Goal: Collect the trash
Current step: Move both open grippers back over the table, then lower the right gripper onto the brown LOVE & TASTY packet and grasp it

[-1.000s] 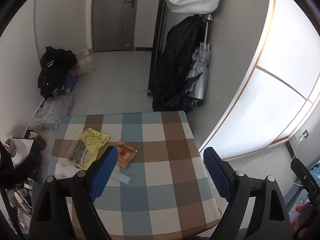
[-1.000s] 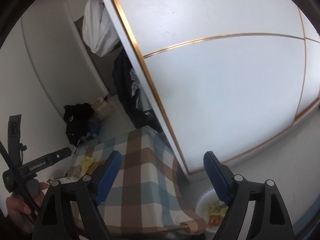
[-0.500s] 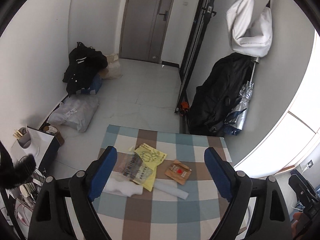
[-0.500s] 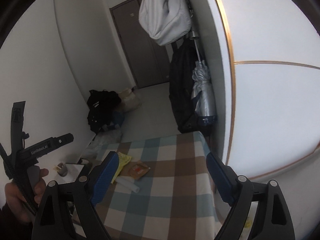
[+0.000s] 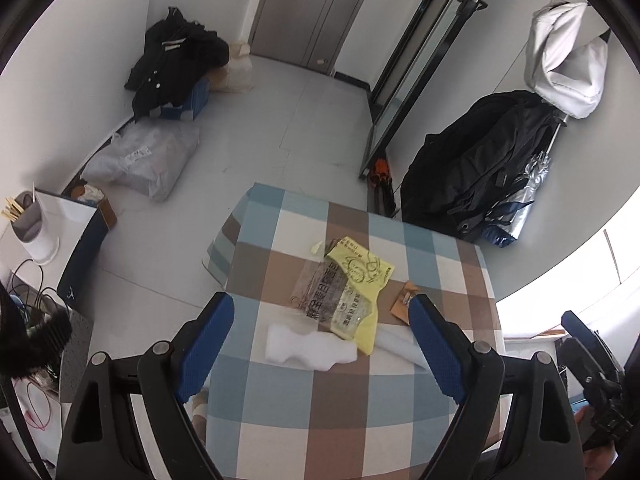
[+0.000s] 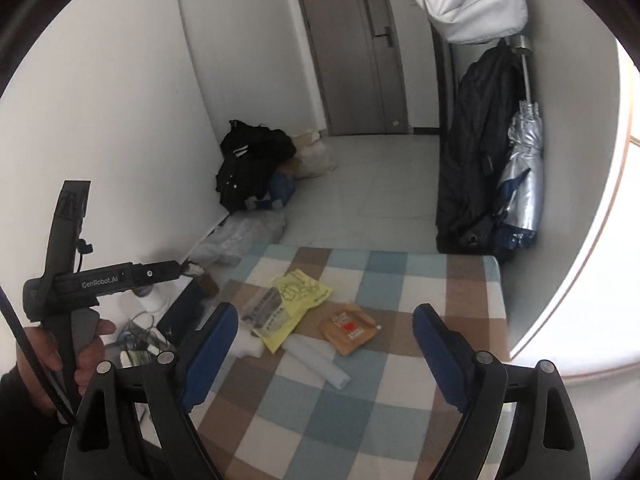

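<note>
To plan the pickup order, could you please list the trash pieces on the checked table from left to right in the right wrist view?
White foam piece → yellow plastic bag → brown paper packet. The white tube lies under and between the last two, so I leave it out.

Glossy plastic wrapper [image 5: 348,292], checked cloth [image 5: 304,408]

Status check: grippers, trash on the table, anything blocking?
Left gripper and right gripper open, empty, above the table. Yellow wrapper, white foam, brown packet, white tube untouched. Nothing blocking.
</note>
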The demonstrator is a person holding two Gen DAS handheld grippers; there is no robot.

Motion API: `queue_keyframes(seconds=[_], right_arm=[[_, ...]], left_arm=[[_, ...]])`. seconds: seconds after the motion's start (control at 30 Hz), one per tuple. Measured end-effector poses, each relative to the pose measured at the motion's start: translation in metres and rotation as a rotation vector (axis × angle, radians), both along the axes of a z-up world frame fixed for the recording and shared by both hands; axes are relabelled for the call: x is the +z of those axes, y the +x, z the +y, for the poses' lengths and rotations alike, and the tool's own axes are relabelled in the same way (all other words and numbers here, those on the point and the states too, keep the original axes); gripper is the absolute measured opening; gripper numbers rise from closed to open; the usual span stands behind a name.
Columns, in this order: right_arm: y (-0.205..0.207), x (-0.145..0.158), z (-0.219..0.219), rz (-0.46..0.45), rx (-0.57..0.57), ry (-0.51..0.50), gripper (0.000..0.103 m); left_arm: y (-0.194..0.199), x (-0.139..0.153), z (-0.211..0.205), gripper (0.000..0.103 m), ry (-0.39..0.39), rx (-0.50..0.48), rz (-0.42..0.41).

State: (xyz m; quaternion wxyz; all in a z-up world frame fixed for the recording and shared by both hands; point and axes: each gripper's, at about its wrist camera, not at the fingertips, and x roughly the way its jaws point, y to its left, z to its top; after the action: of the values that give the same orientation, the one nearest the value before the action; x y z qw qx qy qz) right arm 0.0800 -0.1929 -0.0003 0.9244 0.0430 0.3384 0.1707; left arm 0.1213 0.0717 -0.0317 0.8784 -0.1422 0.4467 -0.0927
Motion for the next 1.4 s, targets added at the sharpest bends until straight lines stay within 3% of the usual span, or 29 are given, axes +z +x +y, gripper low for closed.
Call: queue_keyframes(seconds=[0.13, 0.33, 0.47, 0.63, 0.77, 1.13, 1.23, 1.4], right_arm=[[0.021, -0.017, 0.01, 0.043, 0.041, -0.041, 0.089], [0.062, -0.05, 0.018, 0.152, 0.104, -0.122, 0.089], [0.082, -0.065, 0.021, 0.156, 0.174, -0.191, 0.089], [0.106, -0.093, 0.022, 0.244, 0.226, -0.163, 0.089], [0.111, -0.109, 0.036, 0.262, 0.286, -0.238, 0.088], [0.126, -0.129, 0.037, 0.288, 0.308, -0.289, 0.087], [0.13, -0.134, 0.035, 0.33, 0.291, -0.289, 0.077], [0.131, -0.14, 0.039, 0.343, 0.29, -0.322, 0.077]], left_arm=[[0.004, -0.002, 0.011, 0.087, 0.007, 0.014, 0.007], [0.014, -0.004, 0.027, 0.087, -0.049, 0.035, 0.035], [0.02, -0.006, 0.031, 0.087, -0.053, 0.059, 0.055], [0.03, -0.006, 0.033, 0.087, -0.105, 0.077, 0.077], [0.033, -0.003, 0.028, 0.087, -0.073, 0.067, 0.067], [0.04, -0.01, 0.024, 0.087, -0.073, 0.065, 0.108], [0.04, -0.011, 0.023, 0.087, -0.071, 0.067, 0.111], [0.041, -0.017, 0.022, 0.087, -0.079, 0.075, 0.138]])
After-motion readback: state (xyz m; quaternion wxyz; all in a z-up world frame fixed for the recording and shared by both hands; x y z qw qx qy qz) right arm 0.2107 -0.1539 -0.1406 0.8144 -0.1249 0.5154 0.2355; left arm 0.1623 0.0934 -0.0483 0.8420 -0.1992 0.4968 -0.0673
